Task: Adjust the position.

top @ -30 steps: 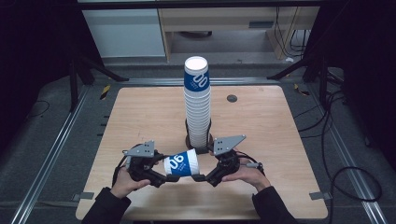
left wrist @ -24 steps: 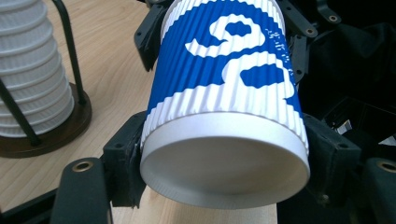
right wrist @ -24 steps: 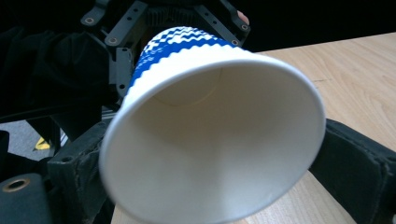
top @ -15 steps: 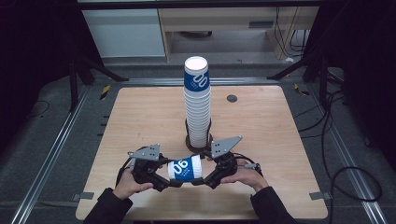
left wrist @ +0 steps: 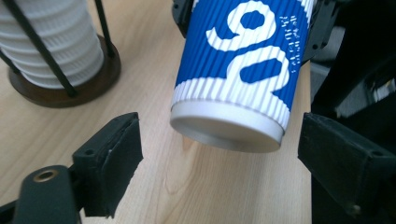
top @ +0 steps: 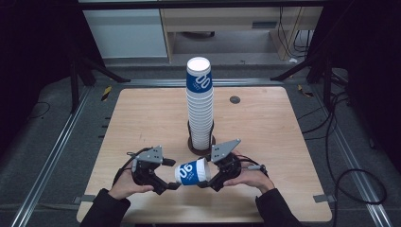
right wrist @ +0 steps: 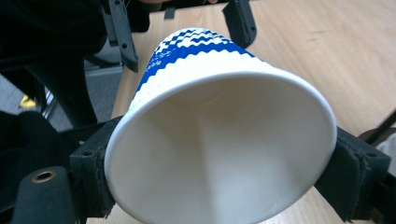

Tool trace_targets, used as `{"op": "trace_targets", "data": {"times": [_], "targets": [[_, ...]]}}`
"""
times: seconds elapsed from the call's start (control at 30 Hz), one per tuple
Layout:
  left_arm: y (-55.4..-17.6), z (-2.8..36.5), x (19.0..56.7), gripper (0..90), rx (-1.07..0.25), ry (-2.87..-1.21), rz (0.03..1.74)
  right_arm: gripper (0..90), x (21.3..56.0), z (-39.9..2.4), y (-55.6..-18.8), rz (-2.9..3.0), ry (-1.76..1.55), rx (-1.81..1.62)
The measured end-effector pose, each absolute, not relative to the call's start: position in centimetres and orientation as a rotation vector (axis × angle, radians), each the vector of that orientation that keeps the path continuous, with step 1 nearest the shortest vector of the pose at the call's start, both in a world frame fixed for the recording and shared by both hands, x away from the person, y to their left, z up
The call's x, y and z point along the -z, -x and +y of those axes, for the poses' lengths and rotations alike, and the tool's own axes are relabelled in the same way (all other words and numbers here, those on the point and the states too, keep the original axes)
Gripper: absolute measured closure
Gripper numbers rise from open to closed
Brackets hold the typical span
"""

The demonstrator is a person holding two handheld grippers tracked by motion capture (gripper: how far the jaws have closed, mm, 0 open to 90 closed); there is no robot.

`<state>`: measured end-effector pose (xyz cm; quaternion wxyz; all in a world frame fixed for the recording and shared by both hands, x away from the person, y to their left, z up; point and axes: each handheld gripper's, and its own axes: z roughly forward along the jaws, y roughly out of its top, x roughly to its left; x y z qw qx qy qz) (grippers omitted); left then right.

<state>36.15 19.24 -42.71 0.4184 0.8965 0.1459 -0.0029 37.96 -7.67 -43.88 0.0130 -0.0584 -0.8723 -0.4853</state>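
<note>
Right tongs [right wrist: 219,186] clamp the blue paper cup [top: 191,171] at its rim (mid-handover, I'd judge); left tongs [left wrist: 219,154] gape wide, needing to close on its base.

Left gripper view: cup [left wrist: 243,70] cut off at top edge, so rim end and part of the white print are out of frame. Cup stack [left wrist: 51,42] and its holder base [left wrist: 60,91] cropped at top-left; stack height can't be told there. Small lettering beside the big print too fine to read.

Right gripper view: cup's mouth hides its base and most of the tabletop [right wrist: 327,51] behind. Cup's lower rim cut by bottom edge.

High view: both forearms cut off at bottom edge.
</note>
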Motion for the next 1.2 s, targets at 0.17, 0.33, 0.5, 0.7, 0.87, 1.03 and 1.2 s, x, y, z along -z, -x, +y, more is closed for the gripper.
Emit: {"op": "trace_targets", "data": {"times": [0.17, 0.33, 0.5, 0.7, 0.87, 1.03, 1.2], "targets": [[-35.7, 17.7, 43.8, 13.8, 0.011, -2.365, 0.313, 14.7, 44.6, -6.5, -37.6, -2.766, 0.14, 1.418], [-35.5, 16.8, 44.5, 19.5, 0.026, -2.424, 0.28, 14.6, 45.0, -5.7, -37.3, -2.793, 0.107, 1.343], [-35.3, 16.6, 44.7, 26.3, 0.047, -2.435, 0.259, 14.7, 44.9, -5.4, -37.1, -2.788, 0.079, 1.336], [-35.3, 16.6, 44.8, 27.2, 0.051, -2.434, 0.255, 14.4, 45.0, -5.4, -37.1, -2.792, 0.066, 1.328], [-35.6, 17.1, 44.5, 27.5, 0.045, -2.374, 0.29, 10.3, 44.5, -5.7, -37.2, -2.793, 0.099, 1.398], [-36.1, 18.5, 43.7, 27.5, 0.024, -2.282, 0.349, 8.5, 43.6, -6.8, -37.7, -2.752, 0.185, 1.516], [-36.3, 19.6, 42.9, 27.5, -0.026, -2.174, 0.386, 8.4, 42.9, -7.9, -38.2, -2.695, 0.281, 1.646]]}}
